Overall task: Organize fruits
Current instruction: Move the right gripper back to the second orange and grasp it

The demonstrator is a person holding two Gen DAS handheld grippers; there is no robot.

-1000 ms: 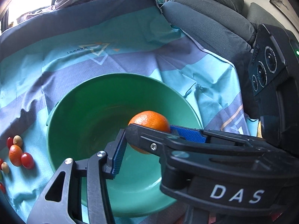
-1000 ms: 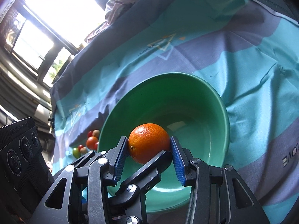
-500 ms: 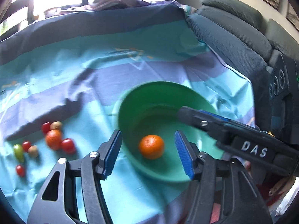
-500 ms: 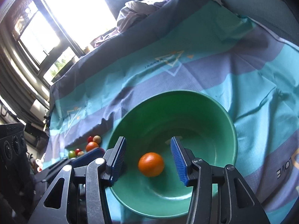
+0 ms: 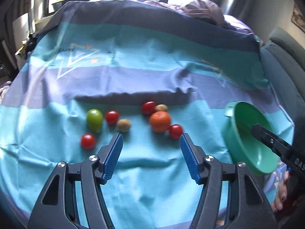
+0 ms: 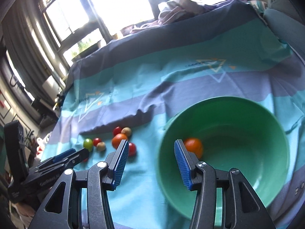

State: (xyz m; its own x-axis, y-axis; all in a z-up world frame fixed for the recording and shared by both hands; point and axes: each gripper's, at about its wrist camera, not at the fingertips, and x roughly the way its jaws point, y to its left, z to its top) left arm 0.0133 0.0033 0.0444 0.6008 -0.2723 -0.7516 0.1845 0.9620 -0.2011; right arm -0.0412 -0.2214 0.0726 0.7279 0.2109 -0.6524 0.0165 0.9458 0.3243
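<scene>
- Now the left gripper (image 5: pixel 150 153) hangs over the striped cloth (image 5: pixel 152 181) with its jaws spread wide, having just been opening, and nothing sits between them
- Just beyond its blue pads (image 5: pixel 112 156) lies the loose fruit: an orange (image 5: pixel 159 121) touching a red tomato (image 5: pixel 175 131), a green fruit (image 5: pixel 94 119) further left, more tomatoes and two small brown fruits scattered near
- The right gripper (image 6: pixel 150 165) is also parted and empty, its jaws having opened a little more; it hovers at the near rim of the green bowl (image 6: pixel 247 114)
- To my eye the next pick is the orange: come straight down so the pads straddle it alone, keeping clear of the tomato pressed against it, and close gently since the cloth is wrinkled and round fruit may roll
- Only the right wrist view shows an orange fruit (image 6: pixel 193 146) already lying inside the bowl; the left wrist view sees the bowl from the side, its floor hidden
- Only the left wrist view shows the fruit cluster plainly and close
</scene>
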